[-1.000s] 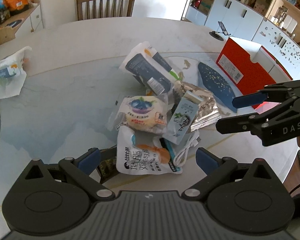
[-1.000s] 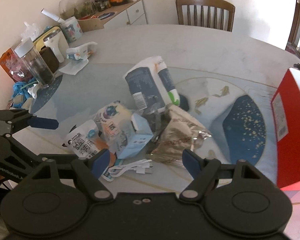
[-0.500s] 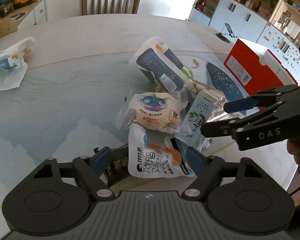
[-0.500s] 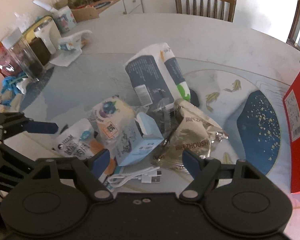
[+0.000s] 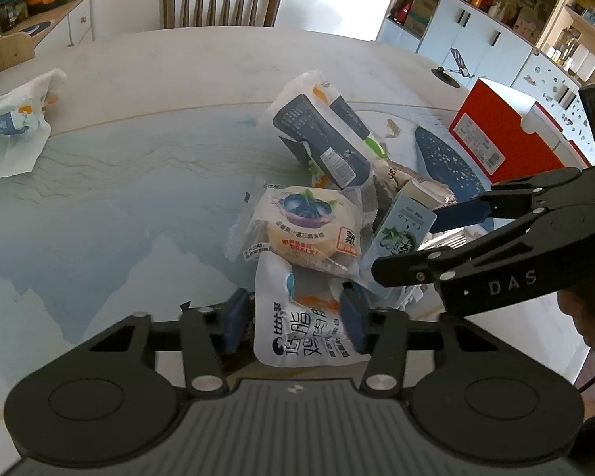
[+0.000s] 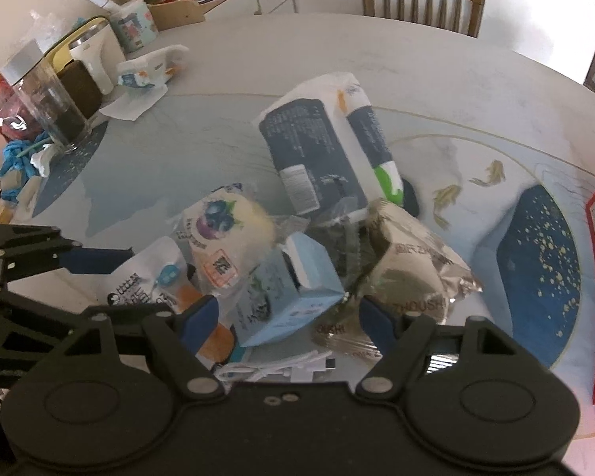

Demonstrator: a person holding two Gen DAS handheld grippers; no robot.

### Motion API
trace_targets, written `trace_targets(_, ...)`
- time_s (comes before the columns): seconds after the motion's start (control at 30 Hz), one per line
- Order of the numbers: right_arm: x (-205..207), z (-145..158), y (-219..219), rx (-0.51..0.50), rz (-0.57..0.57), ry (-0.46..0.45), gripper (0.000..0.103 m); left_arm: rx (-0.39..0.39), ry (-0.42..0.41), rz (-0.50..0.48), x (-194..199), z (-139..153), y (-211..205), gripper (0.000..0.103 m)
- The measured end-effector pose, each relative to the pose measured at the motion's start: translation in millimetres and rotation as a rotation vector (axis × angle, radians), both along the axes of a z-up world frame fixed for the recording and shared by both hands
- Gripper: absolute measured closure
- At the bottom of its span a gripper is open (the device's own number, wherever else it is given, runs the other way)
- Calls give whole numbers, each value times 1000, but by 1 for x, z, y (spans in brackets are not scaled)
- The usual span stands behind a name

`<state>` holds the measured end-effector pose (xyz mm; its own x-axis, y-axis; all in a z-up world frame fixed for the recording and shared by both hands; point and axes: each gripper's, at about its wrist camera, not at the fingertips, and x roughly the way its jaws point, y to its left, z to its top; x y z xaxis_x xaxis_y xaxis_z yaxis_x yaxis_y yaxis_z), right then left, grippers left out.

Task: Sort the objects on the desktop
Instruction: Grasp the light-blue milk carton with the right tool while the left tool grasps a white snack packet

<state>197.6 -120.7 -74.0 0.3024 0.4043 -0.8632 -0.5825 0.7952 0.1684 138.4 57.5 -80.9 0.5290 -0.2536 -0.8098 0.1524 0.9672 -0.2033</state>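
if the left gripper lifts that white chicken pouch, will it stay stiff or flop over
The white chicken pouch looks like a soft, wrinkled film pack, so it will probably sag. The blueberry bun pack overlaps its top edge and may slide. The left gripper straddles it, open.

A home dining room is indicated by the round table, wooden chair and storage cabinets.

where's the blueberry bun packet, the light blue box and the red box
blueberry bun packet (image 5: pixel 309 226), left wrist view, on the printed front
light blue box (image 6: pixel 293 297), right wrist view, on its pale blue side panel
red box (image 5: pixel 499 139), left wrist view, on the red side wall
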Motion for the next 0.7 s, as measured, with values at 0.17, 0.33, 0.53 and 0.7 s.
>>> trace_targets(0.17,1,1,0,6,1,3,45,-4,2,7,1,0,1,70)
trace_targets(0.33,2,-2,1,8,0,16,52,-34,3,-4,1,-2,2,76)
trace_targets(0.53,2,0,-2,23,-16,15,60,-85,8,18,0,-2,8,83)
trace_targets(0.7,-1,3,-6,30,-28,5,65,-115,-2,33,-1,0,10,97)
